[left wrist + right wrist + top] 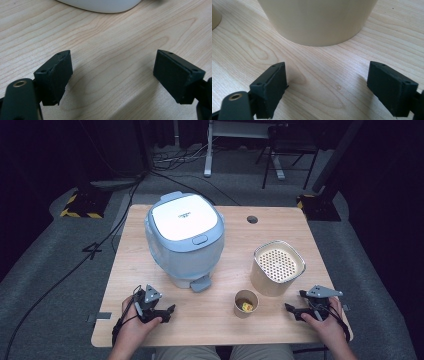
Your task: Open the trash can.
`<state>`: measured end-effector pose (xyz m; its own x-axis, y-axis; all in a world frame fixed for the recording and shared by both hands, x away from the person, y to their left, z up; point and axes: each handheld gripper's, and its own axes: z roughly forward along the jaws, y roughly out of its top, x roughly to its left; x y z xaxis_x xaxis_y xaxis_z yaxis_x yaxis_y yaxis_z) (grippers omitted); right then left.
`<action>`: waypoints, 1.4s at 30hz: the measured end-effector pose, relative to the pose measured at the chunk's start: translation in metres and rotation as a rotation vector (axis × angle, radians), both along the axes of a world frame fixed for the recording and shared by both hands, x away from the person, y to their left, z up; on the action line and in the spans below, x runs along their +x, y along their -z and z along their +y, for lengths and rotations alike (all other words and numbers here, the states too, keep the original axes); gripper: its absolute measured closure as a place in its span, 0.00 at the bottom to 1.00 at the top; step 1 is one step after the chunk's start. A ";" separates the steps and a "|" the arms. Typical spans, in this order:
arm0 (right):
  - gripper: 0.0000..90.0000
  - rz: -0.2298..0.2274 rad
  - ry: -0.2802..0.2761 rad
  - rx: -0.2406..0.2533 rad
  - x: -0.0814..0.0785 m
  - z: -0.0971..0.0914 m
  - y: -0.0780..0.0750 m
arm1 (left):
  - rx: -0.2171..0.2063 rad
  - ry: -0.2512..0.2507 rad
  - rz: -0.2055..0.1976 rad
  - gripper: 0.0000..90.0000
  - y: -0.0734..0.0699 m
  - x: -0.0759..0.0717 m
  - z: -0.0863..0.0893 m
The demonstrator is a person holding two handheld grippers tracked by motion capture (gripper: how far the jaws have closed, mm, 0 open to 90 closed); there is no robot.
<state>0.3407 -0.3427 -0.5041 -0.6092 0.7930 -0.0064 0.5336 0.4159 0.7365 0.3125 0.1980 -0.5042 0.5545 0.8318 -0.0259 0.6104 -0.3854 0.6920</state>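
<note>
The left gripper [170, 310] rested low over the near left part of the wooden worktop [150, 340], held in the person's left hand [134, 325]. In the left gripper view its jaws stood wide apart with bare wood between them and nothing held; the white base of the rice cooker [100, 6] lay ahead of them, apart from the pads.

The right gripper [292, 310] sat at the near right edge, in the person's right hand [325, 322]. Its jaws were likewise spread, with nothing between them. In the right gripper view the beige wall of the perforated-top container [317, 20] stood just ahead, near but not touching.

The pale blue rice cooker [185, 237] stood left of centre with its lid closed. The perforated-top container [278, 268] stood upright to its right. A small paper cup [246, 303] with something yellow inside stood just beside the container, on its near left, between the two grippers.
</note>
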 end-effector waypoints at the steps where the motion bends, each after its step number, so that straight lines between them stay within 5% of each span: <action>1: 0.18 0.000 0.000 0.000 0.000 0.000 0.000 | 0.000 0.000 0.000 0.18 0.000 0.000 0.000; 21: 0.18 0.001 -0.003 0.002 0.000 0.000 0.000 | 0.027 0.058 0.025 0.34 -0.012 0.000 0.004; 30: 0.18 0.000 -0.003 0.002 0.000 0.000 0.000 | -0.030 0.125 0.004 0.35 -0.053 -0.002 0.015; 42: 0.18 0.002 -0.003 0.001 0.000 0.000 0.000 | -0.103 0.208 -0.106 0.35 -0.096 -0.019 0.028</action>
<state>0.3410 -0.3429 -0.5040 -0.6119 0.7909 -0.0047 0.5334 0.4170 0.7360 0.2932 0.2264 -0.4079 0.7176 0.6955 -0.0372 0.4472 -0.4191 0.7901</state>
